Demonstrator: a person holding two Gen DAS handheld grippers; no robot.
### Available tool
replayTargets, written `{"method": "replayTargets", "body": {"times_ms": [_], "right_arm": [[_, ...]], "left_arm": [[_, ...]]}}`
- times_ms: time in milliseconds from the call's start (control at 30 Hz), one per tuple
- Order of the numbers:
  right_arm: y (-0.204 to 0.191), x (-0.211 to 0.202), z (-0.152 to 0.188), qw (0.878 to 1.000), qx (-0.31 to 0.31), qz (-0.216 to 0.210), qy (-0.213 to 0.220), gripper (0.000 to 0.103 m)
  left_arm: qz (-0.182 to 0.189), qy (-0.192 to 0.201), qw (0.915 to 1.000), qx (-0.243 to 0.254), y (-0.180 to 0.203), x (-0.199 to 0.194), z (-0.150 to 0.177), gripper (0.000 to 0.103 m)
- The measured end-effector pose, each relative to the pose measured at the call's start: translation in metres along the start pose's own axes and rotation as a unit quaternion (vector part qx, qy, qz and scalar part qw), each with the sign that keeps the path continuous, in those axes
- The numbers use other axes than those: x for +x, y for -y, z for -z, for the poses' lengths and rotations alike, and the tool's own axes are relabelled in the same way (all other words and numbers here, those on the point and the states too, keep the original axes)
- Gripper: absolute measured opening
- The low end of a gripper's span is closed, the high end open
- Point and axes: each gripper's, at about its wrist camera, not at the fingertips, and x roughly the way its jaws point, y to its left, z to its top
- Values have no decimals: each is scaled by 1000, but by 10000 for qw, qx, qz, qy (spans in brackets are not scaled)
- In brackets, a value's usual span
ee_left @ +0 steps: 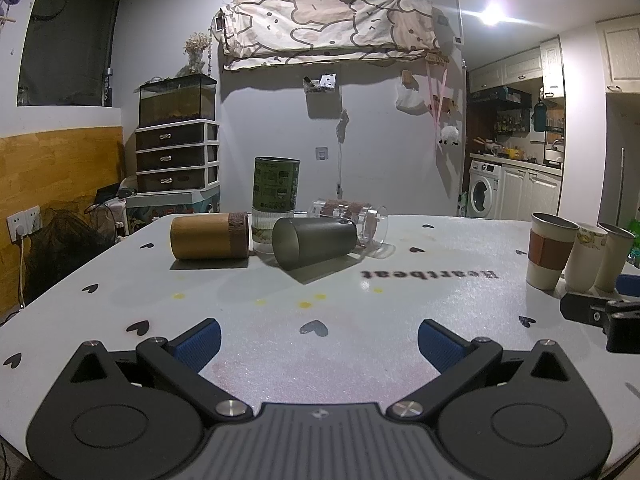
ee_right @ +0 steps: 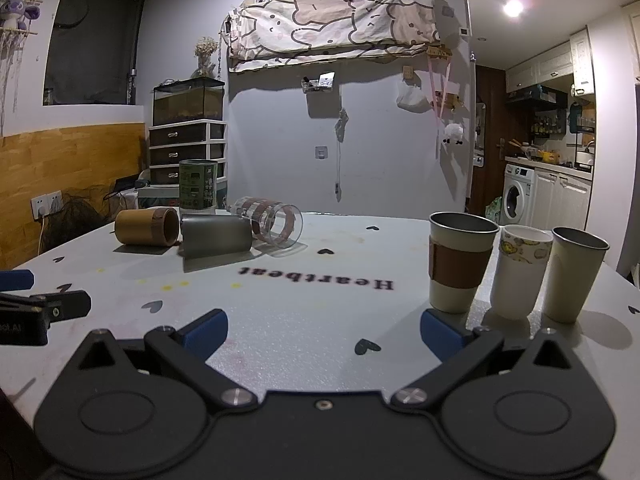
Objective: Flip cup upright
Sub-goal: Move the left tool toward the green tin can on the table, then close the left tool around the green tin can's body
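Observation:
Three cups lie on their sides at the far part of the white table (ee_left: 420, 320): a bamboo cup (ee_left: 210, 236) (ee_right: 146, 226), a dark grey cup (ee_left: 314, 240) (ee_right: 216, 236) and a clear glass with brown bands (ee_left: 352, 218) (ee_right: 270, 222). Three cups stand upright at the right: a sleeved cup (ee_right: 460, 266) (ee_left: 550, 254), a patterned white cup (ee_right: 520, 270) and a grey cup (ee_right: 574, 274). My left gripper (ee_left: 318, 342) is open and empty, well short of the fallen cups. My right gripper (ee_right: 324, 332) is open and empty, just left of the sleeved cup.
A green-labelled can stands on a ribbed glass (ee_left: 276, 188) behind the fallen cups. The right gripper shows at the right edge of the left wrist view (ee_left: 600, 308); the left gripper shows at the left edge of the right wrist view (ee_right: 36, 308). A drawer unit (ee_left: 176, 156) stands beyond the table.

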Motion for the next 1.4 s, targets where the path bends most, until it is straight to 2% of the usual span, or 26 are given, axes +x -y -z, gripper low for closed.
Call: {"method": "replayTargets", "body": {"times_ms": [300, 500, 667, 767, 900, 1033, 1167, 1400], "right_arm": [[-1, -4, 2, 10000, 6, 4, 29, 103], [2, -6, 4, 9999, 145, -88, 16, 103], [3, -9, 7, 9997, 179, -181, 23, 103], [6, -10, 10, 9994, 271, -200, -21, 103], [10, -10, 14, 9967, 534, -573, -205, 103], [5, -11, 17, 9964, 415, -686, -260, 103], [5, -13, 20, 9973, 242, -633, -301, 103], [24, -8, 24, 9969, 491, -496, -366, 103]], "left_arm": [[140, 40, 9999, 90, -3, 4, -11, 103], [-45, 264, 9990, 364, -5, 26, -49, 103], [-29, 218, 9996, 190, -13, 69, -93, 103], [-291, 286, 9986, 327, -11, 99, -116, 103], [-697, 335, 9955, 551, -8, 139, -139, 103], [-1112, 316, 9918, 549, -12, 181, -163, 103], [-1271, 161, 9911, 349, -17, 219, -182, 103], [-1457, -53, 9892, 158, -23, 267, -193, 102]]}}
